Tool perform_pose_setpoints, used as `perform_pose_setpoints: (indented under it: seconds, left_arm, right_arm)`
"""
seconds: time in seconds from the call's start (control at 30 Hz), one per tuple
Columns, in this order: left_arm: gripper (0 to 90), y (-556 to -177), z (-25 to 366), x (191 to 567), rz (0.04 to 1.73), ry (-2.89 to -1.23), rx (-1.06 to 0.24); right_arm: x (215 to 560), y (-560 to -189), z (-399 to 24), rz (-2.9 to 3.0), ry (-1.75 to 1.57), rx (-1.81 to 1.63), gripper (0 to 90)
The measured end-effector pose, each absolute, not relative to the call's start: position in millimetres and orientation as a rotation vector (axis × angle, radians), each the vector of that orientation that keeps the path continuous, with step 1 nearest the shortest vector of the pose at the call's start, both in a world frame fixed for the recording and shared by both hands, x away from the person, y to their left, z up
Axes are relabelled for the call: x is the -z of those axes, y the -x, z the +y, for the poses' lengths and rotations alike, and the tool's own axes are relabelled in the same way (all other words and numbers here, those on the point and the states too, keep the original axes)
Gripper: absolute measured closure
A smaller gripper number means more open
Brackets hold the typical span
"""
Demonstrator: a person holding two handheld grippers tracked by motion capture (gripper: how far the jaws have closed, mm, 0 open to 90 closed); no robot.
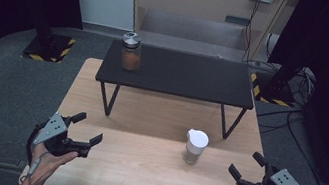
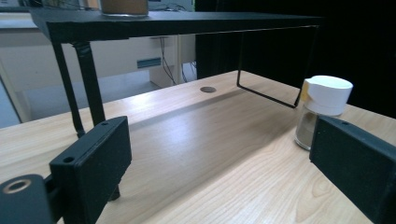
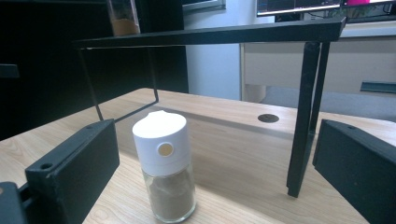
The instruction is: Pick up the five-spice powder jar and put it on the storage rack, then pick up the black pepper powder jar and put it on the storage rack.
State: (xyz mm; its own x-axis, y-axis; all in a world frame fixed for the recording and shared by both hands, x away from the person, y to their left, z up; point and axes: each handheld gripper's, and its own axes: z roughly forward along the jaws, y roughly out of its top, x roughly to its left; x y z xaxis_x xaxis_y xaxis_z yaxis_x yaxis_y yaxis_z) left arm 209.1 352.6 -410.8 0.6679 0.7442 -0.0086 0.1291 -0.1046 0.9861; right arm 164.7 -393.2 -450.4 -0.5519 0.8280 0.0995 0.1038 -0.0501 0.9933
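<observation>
A small glass spice jar with a white cap (image 1: 195, 147) stands upright on the wooden table (image 1: 139, 169), right of centre; it appears as the jar (image 2: 322, 112) in the left gripper view and the jar (image 3: 166, 165) in the right gripper view. A second jar with a silver lid and orange-brown contents (image 1: 131, 51) stands on the left end of the black shelf (image 1: 180, 75). My left gripper (image 1: 88, 129) is open at the table's front left, holding nothing. My right gripper (image 1: 246, 165) is open at the front right, just right of the white-capped jar.
The black shelf stands on thin metal legs (image 1: 108, 98) across the back half of the table, with open room beneath it. A round cable hole (image 3: 268, 118) sits in the tabletop under the shelf. Cables (image 1: 295, 114) lie on the floor to the right.
</observation>
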Motion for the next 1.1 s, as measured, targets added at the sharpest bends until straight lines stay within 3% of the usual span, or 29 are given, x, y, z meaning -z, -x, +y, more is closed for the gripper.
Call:
perform_pose_setpoints:
  seconds: [1.1]
  left_arm:
    - [4.3,-214.5,353.0,407.9,0.631,-1.683,-0.559]
  right_arm:
    - [447.4,-169.3,-402.4,1.717,-0.969,-1.656,1.0]
